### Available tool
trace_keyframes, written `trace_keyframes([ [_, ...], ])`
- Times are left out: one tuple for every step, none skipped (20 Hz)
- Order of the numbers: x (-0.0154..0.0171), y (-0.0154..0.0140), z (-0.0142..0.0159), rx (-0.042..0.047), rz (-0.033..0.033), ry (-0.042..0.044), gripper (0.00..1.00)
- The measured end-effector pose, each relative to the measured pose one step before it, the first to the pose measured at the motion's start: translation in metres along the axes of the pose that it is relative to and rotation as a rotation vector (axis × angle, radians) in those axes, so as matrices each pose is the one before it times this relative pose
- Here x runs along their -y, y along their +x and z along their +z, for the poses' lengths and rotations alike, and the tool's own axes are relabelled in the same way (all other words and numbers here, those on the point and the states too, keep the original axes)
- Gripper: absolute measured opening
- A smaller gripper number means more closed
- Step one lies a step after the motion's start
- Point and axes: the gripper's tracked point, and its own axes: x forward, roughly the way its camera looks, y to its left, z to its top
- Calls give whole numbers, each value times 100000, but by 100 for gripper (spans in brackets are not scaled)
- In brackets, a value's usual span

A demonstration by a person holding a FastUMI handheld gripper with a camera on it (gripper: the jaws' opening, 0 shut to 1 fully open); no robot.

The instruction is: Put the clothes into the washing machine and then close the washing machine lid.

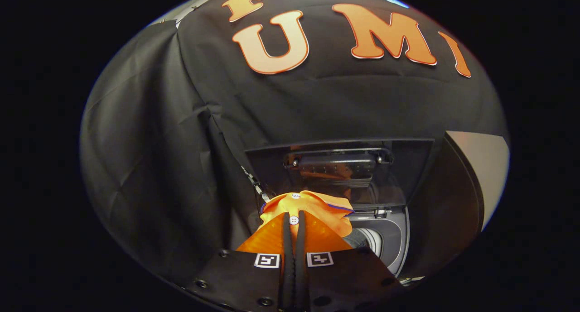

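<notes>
An orange shirt (304, 205) with a collar and white buttons hangs bunched at the tips of my gripper (293, 226). Both fingers press on its button placket, so the gripper is shut on the shirt. Just beyond and below the shirt is the washing machine (389, 239), with its round drum opening (372, 240) showing to the right of the fingers. The machine's dark glass lid (335, 171) stands raised and upright behind the shirt, with a handle near its top.
Black booth cloth (172, 144) hangs behind and to the left of the machine. A pale panel (487, 167) with a dark curved edge stands to the right of the lid.
</notes>
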Motion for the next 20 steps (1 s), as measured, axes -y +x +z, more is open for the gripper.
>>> trace_keyframes([
  [507, 767, -678, -1263, -605, 745, 8],
  [404, 894, -731, -1147, -630, 828, 8],
  [565, 745, -654, -1002, -972, 446, 8],
  [549, 822, -922, -1754, -772, -97, 8],
  [530, 833, -557, -768, -909, 335, 8],
  [560, 1034, -1075, -1479, -727, 251, 8],
  [501, 743, -776, -1056, -463, 557, 8],
  [305, 646, -845, -1619, -594, 819, 8],
  [418, 852, -911, -1667, -493, 450, 8],
  [536, 840, -831, -1274, -759, 130, 8],
  [460, 869, -860, -1875, -1100, -600, 8],
  [330, 602, -921, -1179, -1177, -411, 8],
  [376, 830, -811, -1682, -1142, -128, 8],
  [394, 539, -916, -1679, -1067, -122, 8],
  [566, 574, -707, -1648, -1227, 172, 8],
  [187, 521, -765, -1710, 103, 1228, 9],
  [310, 687, -489, -1280, -375, 1278, 9],
  [456, 712, -606, -1336, -382, 901, 8],
  [293, 670, -338, -1037, -525, 641, 8],
  [344, 777, -327, -1074, -426, 729, 8],
])
